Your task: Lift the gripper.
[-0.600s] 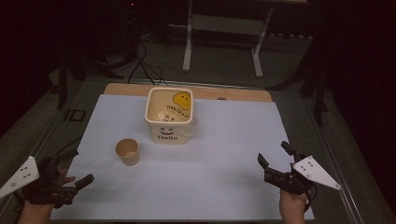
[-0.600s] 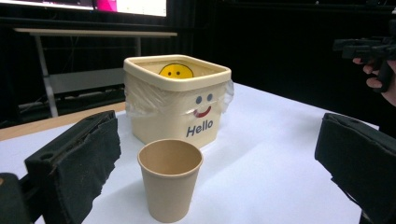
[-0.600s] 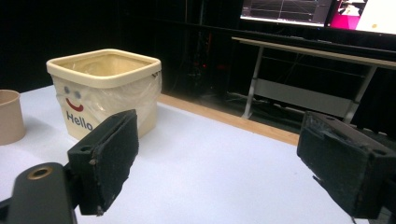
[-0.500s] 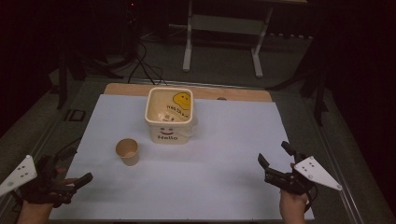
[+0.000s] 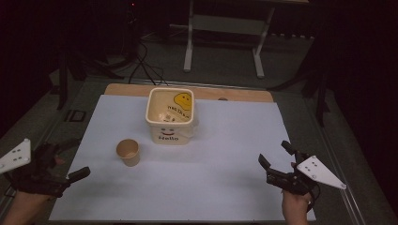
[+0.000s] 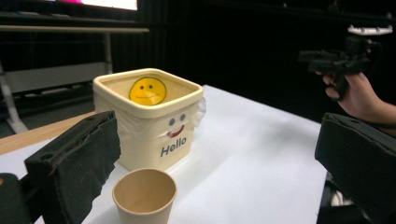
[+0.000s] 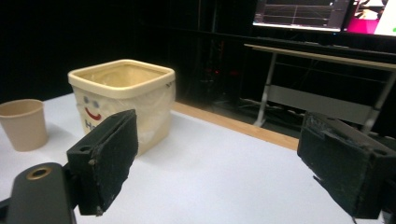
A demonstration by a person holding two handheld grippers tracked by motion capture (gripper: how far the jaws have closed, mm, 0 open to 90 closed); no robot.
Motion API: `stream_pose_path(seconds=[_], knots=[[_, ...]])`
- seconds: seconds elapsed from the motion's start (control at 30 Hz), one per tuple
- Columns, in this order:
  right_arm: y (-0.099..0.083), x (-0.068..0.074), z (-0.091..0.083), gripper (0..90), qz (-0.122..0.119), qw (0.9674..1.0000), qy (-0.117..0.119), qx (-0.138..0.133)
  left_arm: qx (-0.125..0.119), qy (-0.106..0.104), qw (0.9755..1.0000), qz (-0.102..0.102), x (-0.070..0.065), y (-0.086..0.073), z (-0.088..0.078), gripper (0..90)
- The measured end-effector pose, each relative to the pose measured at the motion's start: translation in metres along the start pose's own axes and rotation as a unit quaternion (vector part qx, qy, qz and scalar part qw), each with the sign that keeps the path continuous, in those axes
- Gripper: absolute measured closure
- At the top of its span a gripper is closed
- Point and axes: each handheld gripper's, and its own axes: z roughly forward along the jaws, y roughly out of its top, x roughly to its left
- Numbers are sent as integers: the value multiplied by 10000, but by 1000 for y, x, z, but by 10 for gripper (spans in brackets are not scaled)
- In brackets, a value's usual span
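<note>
Nothing is gripped yet. The paper cup [image 5: 127, 152] stands upright on the white table [image 5: 225, 187], just beside the "Hello" bin [image 5: 170, 116]. The left gripper [image 5: 70, 164] and the right gripper [image 5: 277, 161] are held spread and empty at the near edge; all handling remains.

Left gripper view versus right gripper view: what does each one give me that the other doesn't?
Left gripper view: the yellow smiley inside the tub, down into the paper cup, which is empty, and the right hand-held gripper across the table.

Right gripper view: the monitor and the metal-legged bench behind the table.

Both: the cream Hello tub, the cup, the white table cover, and each gripper's own jaws standing wide apart with nothing between them.
</note>
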Motion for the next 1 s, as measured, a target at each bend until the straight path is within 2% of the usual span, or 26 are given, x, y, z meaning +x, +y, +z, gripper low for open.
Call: stream_pose_path(seconds=[0.1,0.13,0.23,0.3,0.4,0.5,0.6,0.73,0.8,1.0], knots=[[0,0,1,124,22,10000,73,-7,319,-214,9991,159,4,17,8,10],[0,0,1,124,22,10000,73,-7,319,-214,9991,159,4,17,8,10],[0,0,2,124,36,9999,131,20,544,-310,9977,261,8,26,17,10],[0,0,2,124,42,9999,138,21,575,-341,9974,259,10,29,20,11],[0,1,2,124,50,9998,190,30,815,-442,9950,367,14,37,34,11],[0,2,2,124,39,9998,213,33,1032,-495,9921,515,13,39,44,11],[0,1,3,124,50,9997,251,48,1196,-586,9895,554,14,39,53,11],[-1,2,4,124,31,9995,306,54,1439,-583,9858,633,15,34,64,11],[0,3,4,124,26,9995,320,47,1567,-602,9835,673,15,32,68,11],[-1,2,6,124,43,9991,403,99,1987,-706,9745,765,17,26,80,16]])
